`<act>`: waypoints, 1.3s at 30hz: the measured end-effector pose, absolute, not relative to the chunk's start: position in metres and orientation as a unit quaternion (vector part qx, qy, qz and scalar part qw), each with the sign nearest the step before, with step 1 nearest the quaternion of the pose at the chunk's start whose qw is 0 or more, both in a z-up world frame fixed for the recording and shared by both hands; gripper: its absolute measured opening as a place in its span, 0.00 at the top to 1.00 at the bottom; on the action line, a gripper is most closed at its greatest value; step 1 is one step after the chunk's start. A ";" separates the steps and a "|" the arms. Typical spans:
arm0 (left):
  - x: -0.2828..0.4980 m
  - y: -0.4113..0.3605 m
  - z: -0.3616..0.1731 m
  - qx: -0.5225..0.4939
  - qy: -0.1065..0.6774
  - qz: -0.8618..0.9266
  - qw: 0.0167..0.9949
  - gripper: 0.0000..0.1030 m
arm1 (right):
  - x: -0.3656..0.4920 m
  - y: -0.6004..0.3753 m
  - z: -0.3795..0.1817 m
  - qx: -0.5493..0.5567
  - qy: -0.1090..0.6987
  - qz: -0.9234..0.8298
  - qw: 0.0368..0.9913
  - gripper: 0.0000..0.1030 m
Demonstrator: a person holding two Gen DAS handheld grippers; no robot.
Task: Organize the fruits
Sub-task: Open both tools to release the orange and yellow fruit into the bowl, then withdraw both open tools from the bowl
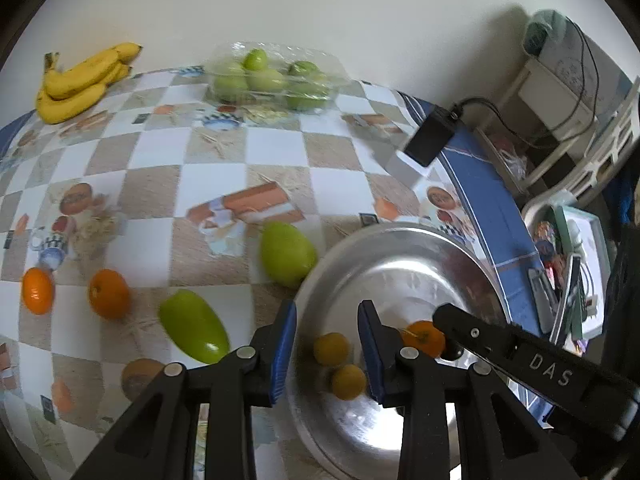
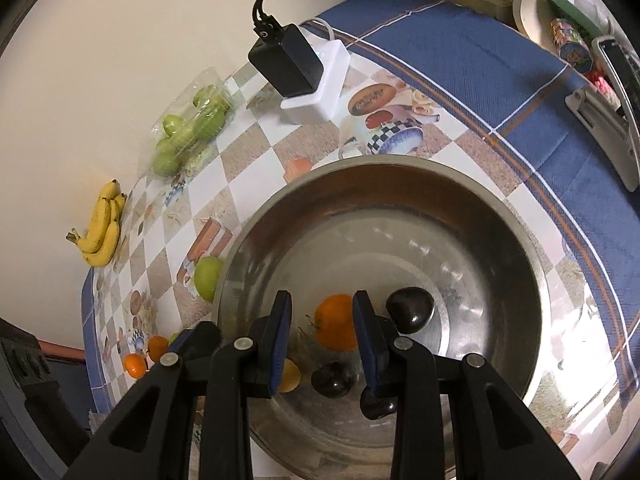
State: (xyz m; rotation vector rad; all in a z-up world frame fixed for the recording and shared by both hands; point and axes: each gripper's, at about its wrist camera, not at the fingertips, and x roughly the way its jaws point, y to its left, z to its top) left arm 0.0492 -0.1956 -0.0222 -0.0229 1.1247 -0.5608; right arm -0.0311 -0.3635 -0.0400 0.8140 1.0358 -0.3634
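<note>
Left view: my left fingers point(image 1: 327, 354) gape empty over the bowl point(image 1: 400, 240) rim; two green mangoes point(image 1: 286, 254) lie nearby on the surface.
Right view: my right fingers point(image 2: 322, 338) are spread, unloaded, above the orange point(image 2: 336, 322) in the bowl.
Handling: mango firm, smooth, probably slippery; I'd grip across its middle.

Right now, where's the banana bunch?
Far from the bowl: in the left wrist view the banana bunch lies at the table's far-left edge by the wall, left of the clear pack of green fruit.
</note>
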 end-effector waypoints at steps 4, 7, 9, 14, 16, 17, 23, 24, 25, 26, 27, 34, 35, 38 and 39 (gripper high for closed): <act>0.056 -0.181 -0.019 -0.019 0.530 -0.225 0.817 0.66 | -0.029 -0.360 -0.040 0.360 0.486 -0.171 0.778 0.68; 0.059 -0.171 -0.021 0.007 0.536 -0.168 0.827 0.66 | -0.027 -0.358 -0.041 0.347 0.492 -0.174 0.779 0.68; 0.061 -0.164 -0.023 0.014 0.540 -0.146 0.829 0.66 | -0.026 -0.356 -0.041 0.333 0.497 -0.179 0.781 0.68; 0.066 -0.148 -0.029 0.006 0.550 -0.114 0.828 0.61 | -0.023 -0.351 -0.042 0.314 0.505 -0.180 0.784 0.58; 0.066 -0.144 -0.029 0.001 0.550 -0.109 0.828 0.57 | -0.023 -0.350 -0.042 0.309 0.507 -0.181 0.785 0.58; 0.067 -0.144 -0.029 -0.001 0.550 -0.108 0.828 0.56 | -0.022 -0.350 -0.041 0.305 0.508 -0.181 0.785 0.58; 0.068 -0.140 -0.029 -0.006 0.551 -0.098 0.828 0.26 | -0.021 -0.348 -0.041 0.292 0.510 -0.184 0.788 0.53; 0.069 -0.139 -0.029 -0.007 0.552 -0.095 0.828 0.24 | -0.020 -0.347 -0.041 0.289 0.511 -0.184 0.789 0.46; 0.069 -0.137 -0.030 -0.008 0.553 -0.091 0.828 0.21 | -0.020 -0.347 -0.041 0.286 0.511 -0.184 0.790 0.41; 0.070 -0.135 -0.031 -0.011 0.554 -0.086 0.828 0.19 | -0.020 -0.346 -0.040 0.282 0.511 -0.183 0.791 0.41; 0.071 -0.134 -0.032 -0.013 0.556 -0.082 0.827 0.17 | -0.019 -0.345 -0.040 0.280 0.512 -0.182 0.792 0.41; 0.073 -0.123 -0.040 -0.023 0.563 -0.059 0.824 0.00 | -0.016 -0.340 -0.041 0.262 0.517 -0.179 0.795 0.27; 0.074 -0.122 -0.041 -0.024 0.564 -0.057 0.824 0.00 | -0.016 -0.340 -0.041 0.261 0.517 -0.179 0.795 0.27; 0.075 -0.120 -0.042 -0.025 0.564 -0.055 0.823 0.00 | -0.015 -0.339 -0.041 0.258 0.517 -0.180 0.796 0.27; 0.075 -0.119 -0.042 -0.024 0.563 -0.054 0.824 0.00 | -0.015 -0.339 -0.041 0.256 0.517 -0.181 0.796 0.27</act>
